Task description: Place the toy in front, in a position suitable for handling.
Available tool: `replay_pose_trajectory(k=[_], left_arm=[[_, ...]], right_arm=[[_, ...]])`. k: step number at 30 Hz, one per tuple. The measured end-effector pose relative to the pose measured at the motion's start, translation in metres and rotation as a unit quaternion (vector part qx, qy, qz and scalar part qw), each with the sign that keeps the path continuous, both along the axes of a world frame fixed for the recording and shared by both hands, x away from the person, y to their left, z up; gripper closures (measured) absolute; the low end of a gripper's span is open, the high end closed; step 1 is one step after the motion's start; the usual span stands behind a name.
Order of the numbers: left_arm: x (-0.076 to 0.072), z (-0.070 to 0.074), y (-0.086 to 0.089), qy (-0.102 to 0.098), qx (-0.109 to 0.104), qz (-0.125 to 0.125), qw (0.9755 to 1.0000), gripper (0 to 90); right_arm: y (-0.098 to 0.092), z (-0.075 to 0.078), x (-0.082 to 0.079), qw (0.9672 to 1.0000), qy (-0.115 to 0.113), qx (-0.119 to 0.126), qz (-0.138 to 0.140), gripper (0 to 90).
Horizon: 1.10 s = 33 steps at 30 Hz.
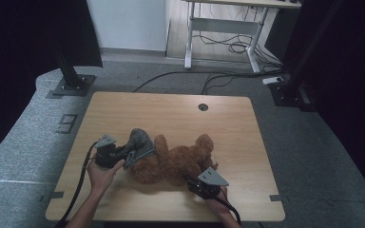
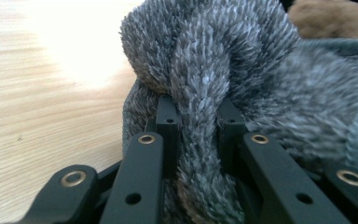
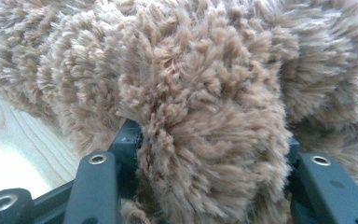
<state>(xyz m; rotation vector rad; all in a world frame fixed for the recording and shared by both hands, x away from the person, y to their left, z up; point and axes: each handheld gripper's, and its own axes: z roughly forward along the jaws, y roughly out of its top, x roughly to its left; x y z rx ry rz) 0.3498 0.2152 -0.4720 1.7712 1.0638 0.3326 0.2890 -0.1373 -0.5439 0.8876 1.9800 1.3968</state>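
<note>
Clearly, both hand-held grippers had soft plush pinched on the worktop [image 1: 123,109].
Left hand-held gripper [image 1: 126,157] nipped the grey cloth [image 1: 140,142]; right hand-held gripper [image 1: 193,182] squeezed the bear [image 1: 176,161]. Light, floppy; thick folds gripped best.

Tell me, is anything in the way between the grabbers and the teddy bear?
Nothing visible is. The left gripper already pinches a fold of the grey furry cloth lying on the teddy bear, and the right gripper is clamped on the bear's brown fur.

Brown fluffy teddy bear [image 1: 180,164], grey fuzzy cloth [image 1: 140,145] over one end. Light wood-grain table [image 1: 171,114]. Grippers black, grey top plates.
</note>
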Motion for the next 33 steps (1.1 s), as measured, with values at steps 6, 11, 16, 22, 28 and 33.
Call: replay_pose_trajectory(k=[6,11,16,22,28,33], left_arm=[[-0.004,0.035,-0.058,-0.039,-0.008,-0.073,0.9965,76.6],[0.003,0.047,-0.123,-0.044,0.013,-0.132,0.9901,76.5],[0.017,0.044,-0.166,-0.024,0.026,-0.149,0.9882,76.3],[0.028,0.029,-0.185,0.004,0.080,-0.140,0.9869,76.3],[0.034,0.030,-0.168,0.023,0.122,-0.122,0.9848,76.4],[0.027,0.031,-0.136,0.009,0.119,-0.100,0.9878,76.4]], right_arm=[[0.001,0.000,0.000,1.0000,0.000,0.001,0.002,46.3],[0.001,0.001,-0.001,1.0000,-0.002,-0.003,0.007,46.2],[0.002,0.000,-0.002,1.0000,-0.005,-0.006,0.006,46.3],[0.005,0.000,-0.006,0.9996,-0.015,-0.022,0.003,46.3],[0.006,-0.001,-0.007,0.9993,-0.021,-0.031,-0.002,46.6],[0.007,-0.001,-0.010,0.9988,-0.024,-0.042,-0.008,47.0]])
